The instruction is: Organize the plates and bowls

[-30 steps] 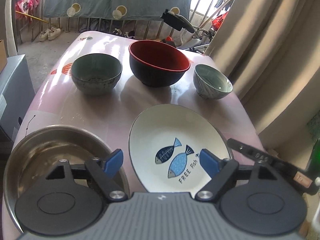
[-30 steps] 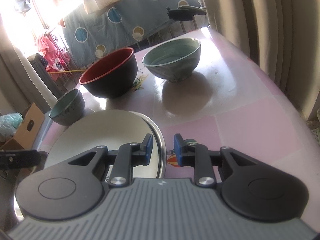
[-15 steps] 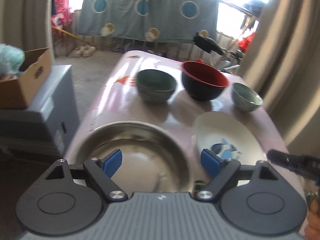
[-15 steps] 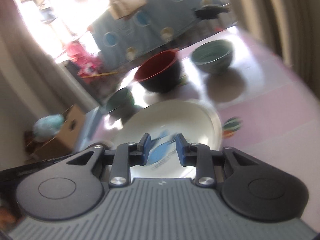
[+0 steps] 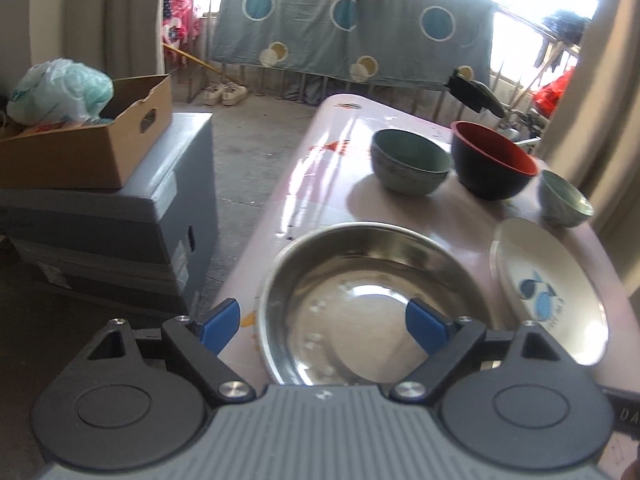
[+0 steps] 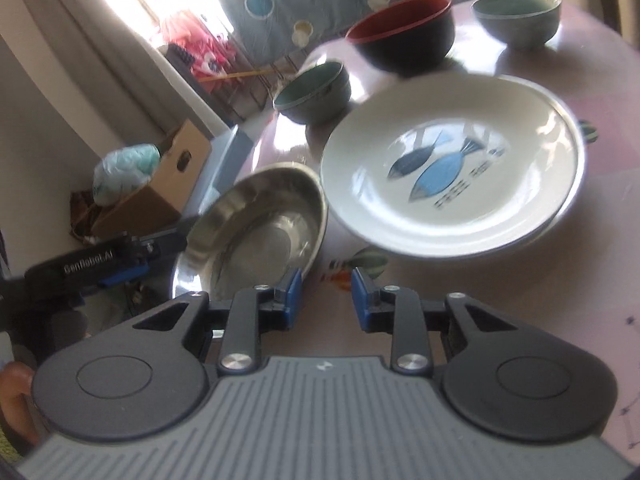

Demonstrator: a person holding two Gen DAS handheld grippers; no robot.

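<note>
Nothing is stacked yet — the left gripper (image 5: 318, 318) is spreading its empty jaws wide around the steel basin (image 5: 372, 300) rim while the right gripper (image 6: 326, 294) is hovering, jaws narrowly apart and empty, near the fish plate (image 6: 452, 164), the three bowls sitting separately.

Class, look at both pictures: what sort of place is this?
Probably a lived-in home, near a balcony: a bedsheet hangs drying on a rail, shoes sit on the floor, and bowls stand on a pink table.
</note>
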